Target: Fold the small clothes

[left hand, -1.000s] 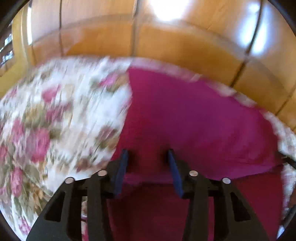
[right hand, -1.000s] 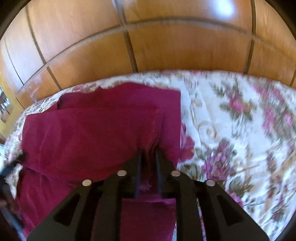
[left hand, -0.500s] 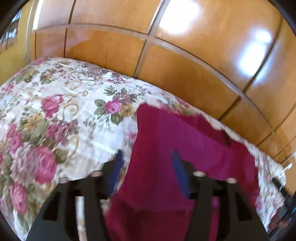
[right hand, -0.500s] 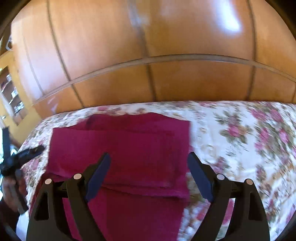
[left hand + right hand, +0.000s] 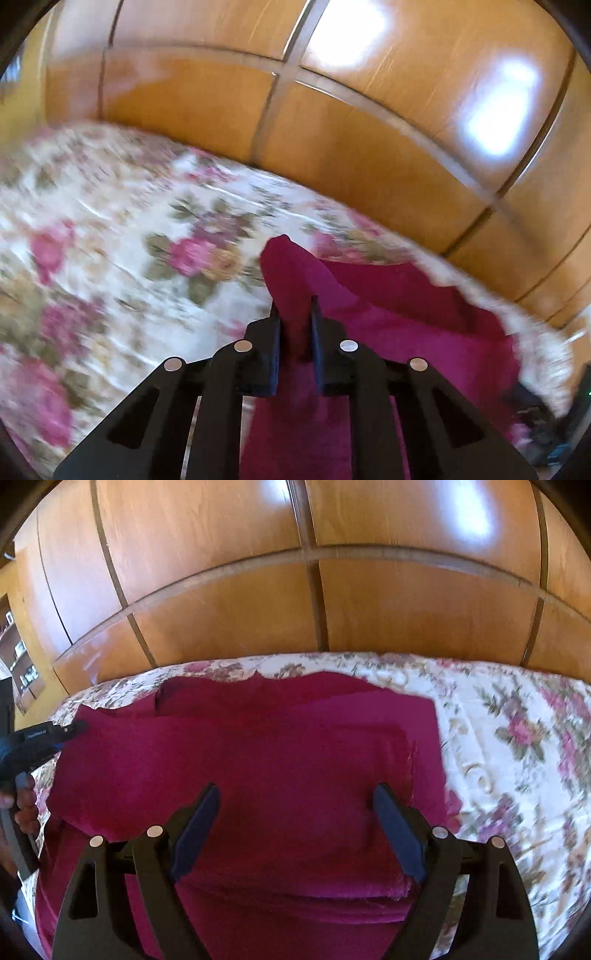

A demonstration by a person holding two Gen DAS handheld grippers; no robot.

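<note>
A magenta garment [image 5: 258,746] lies partly folded on the flowered bedspread [image 5: 517,757]. My right gripper [image 5: 296,792] hovers over its near half, open wide, with nothing pinched between its blue pads. In the left wrist view my left gripper [image 5: 295,314] has its jaws closing on the left edge of the garment [image 5: 406,314]. That cloth rises in a peak between the fingers and beyond them. The left gripper [image 5: 75,726] also shows at the left edge of the right wrist view, held by a hand [image 5: 22,808].
Glossy wooden panels [image 5: 295,590] stand right behind the bed's far edge. The flowered bedspread [image 5: 110,258] stretches bare to the left of the garment and to its right. Shelves [image 5: 22,664] show at the far left.
My right gripper let go of the garment's right edge and opened wide. My left gripper went from open to pinching the left edge and lifted it; the view there is now blurred by motion.
</note>
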